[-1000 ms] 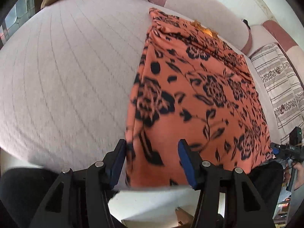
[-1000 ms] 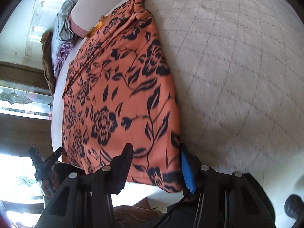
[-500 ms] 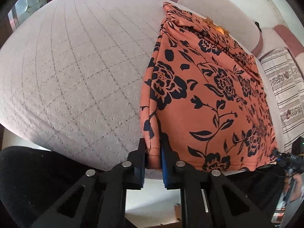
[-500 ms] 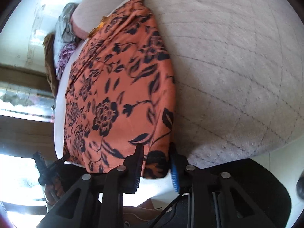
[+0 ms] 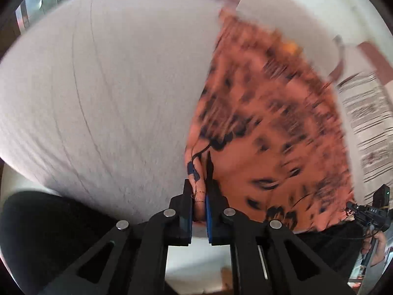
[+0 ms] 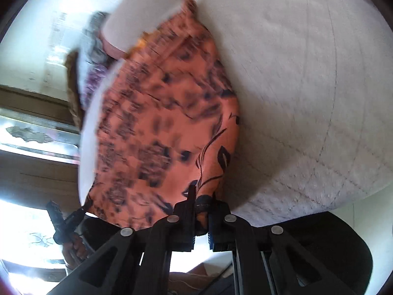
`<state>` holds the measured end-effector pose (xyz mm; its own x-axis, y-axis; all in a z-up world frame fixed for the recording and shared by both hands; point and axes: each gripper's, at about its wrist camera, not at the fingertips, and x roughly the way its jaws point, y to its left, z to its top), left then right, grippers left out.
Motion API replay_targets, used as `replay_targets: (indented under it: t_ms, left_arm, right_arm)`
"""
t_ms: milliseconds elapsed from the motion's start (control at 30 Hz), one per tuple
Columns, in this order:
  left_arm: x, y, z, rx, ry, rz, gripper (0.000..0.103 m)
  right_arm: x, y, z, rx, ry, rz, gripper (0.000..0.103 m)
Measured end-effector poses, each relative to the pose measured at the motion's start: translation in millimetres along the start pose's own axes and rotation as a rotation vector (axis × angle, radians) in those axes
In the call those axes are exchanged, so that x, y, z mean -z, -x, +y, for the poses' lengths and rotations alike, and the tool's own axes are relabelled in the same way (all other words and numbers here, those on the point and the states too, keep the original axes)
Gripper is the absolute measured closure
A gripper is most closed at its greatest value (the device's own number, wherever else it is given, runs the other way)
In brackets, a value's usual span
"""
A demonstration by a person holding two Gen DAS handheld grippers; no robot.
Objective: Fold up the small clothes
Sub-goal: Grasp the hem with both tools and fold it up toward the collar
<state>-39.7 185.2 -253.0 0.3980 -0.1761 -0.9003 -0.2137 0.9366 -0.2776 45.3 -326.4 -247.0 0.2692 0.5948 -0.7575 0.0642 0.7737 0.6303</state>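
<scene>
An orange garment with a black flower print (image 5: 270,127) lies spread on a pale quilted bed (image 5: 110,86). My left gripper (image 5: 199,196) is shut on the garment's near left corner, which is bunched between the pads. In the right wrist view the same garment (image 6: 159,127) runs away from me, and my right gripper (image 6: 203,202) is shut on its near right corner at the bed's (image 6: 307,86) front edge. Both views are blurred by motion. Each gripper shows small in the other's view, at the opposite hem corner.
A pink-trimmed pillow (image 5: 282,5) and a pile of purple and grey clothes (image 6: 91,56) lie at the far end of the bed. A striped cloth (image 5: 366,113) lies to the right of the garment. A dark wooden window frame (image 6: 36,123) is on the left.
Both grippers were open around the hem corners a second ago, then closed on them. Now both lift the corners and the views blur with motion.
</scene>
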Motion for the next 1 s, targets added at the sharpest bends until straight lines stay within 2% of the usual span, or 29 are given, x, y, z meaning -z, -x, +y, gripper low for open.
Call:
replay_targets:
  t_ms: [33, 133, 167, 267, 367, 467, 533, 600, 633, 667, 700, 733, 800, 833, 867, 900, 933, 967, 1000]
  left_arm:
    - [-1.4, 3.1, -2.2, 0.001, -0.009, -0.009, 0.094]
    - [-10.5, 24.9, -10.0, 0.044, -0.030, -0.079, 0.094]
    - [-13.7, 24.7, -11.7, 0.037, -0.040, -0.079, 0.094]
    - [-22.5, 5.6, -10.5, 0.014, -0.020, 0.026, 0.095]
    - [-53.4, 23.4, -27.7, 0.036, -0.088, -0.026, 0.095]
    - [-122.9, 52.9, -59.4, 0.097, -0.142, -0.153, 0.095]
    - [-180.5, 62.3, -81.1, 0.118, -0.163, -0.246, 0.095]
    - [-235.3, 54.6, -102.9, 0.103, -0.194, -0.328, 0.094]
    - [-253.0, 46.3, -108.6, 0.095, -0.192, -0.352, 0.088]
    - [-278.1, 27.6, -115.3, 0.064, -0.184, -0.371, 0.058]
    - [-293.9, 9.5, -117.6, 0.030, -0.181, -0.366, 0.037]
    - [-307.0, -10.9, -120.0, -0.002, -0.172, -0.353, 0.012]
    - [-323.6, -56.1, -115.7, -0.081, -0.187, -0.310, 0.011]
    - [-326.8, -69.8, -113.4, -0.133, -0.179, -0.276, 0.013]
    - [-324.0, -71.1, -103.8, -0.156, -0.172, -0.267, 0.015]
    - [-319.9, -69.3, -96.6, -0.144, -0.173, -0.289, 0.015]
    - [-312.0, -60.9, -87.6, -0.137, -0.170, -0.330, 0.015]
    - [-300.3, -48.3, -77.8, -0.140, -0.166, -0.367, 0.015]
    - [-289.1, -39.3, -69.5, -0.115, -0.164, -0.382, 0.015]
  right_arm:
    - [-0.1, -16.6, -11.0, 0.013, -0.037, 0.054, 0.095]
    - [-4.1, -9.0, -1.7, -0.015, -0.011, 0.025, 0.095]
    - [-5.9, -5.2, 2.5, -0.022, 0.004, 0.015, 0.095]
    - [-15.2, -16.2, -2.2, -0.012, -0.008, 0.058, 0.095]
    - [-27.4, -16.9, 4.0, -0.048, -0.014, 0.063, 0.095]
    - [-74.1, 4.6, 28.8, -0.127, 0.022, -0.022, 0.096]
    - [-130.5, 20.6, 52.7, -0.191, 0.056, -0.116, 0.096]
    - [-185.4, 30.2, 76.2, -0.221, 0.091, -0.208, 0.096]
    - [-218.4, 31.8, 86.3, -0.232, 0.097, -0.260, 0.096]
    - [-243.1, 28.7, 90.9, -0.252, 0.086, -0.283, 0.092]
    - [-269.3, 20.0, 93.2, -0.278, 0.072, -0.297, 0.090]
    - [-295.2, 4.4, 93.5, -0.260, 0.068, -0.302, 0.086]
    - [-323.0, -31.0, 84.0, -0.169, 0.050, -0.309, 0.070]
    - [-326.8, -43.7, 78.2, -0.132, 0.026, -0.300, 0.067]
    - [-324.1, -54.8, 70.3, -0.088, -0.008, -0.300, 0.067]
    - [-319.3, -56.6, 67.0, -0.088, -0.014, -0.308, 0.066]
    - [-307.2, -55.7, 63.2, -0.099, -0.009, -0.324, 0.062]
    - [-293.6, -51.7, 62.3, -0.078, 0.018, -0.332, 0.040]
    - [-281.6, -45.2, 59.8, -0.051, 0.055, -0.337, 0.030]
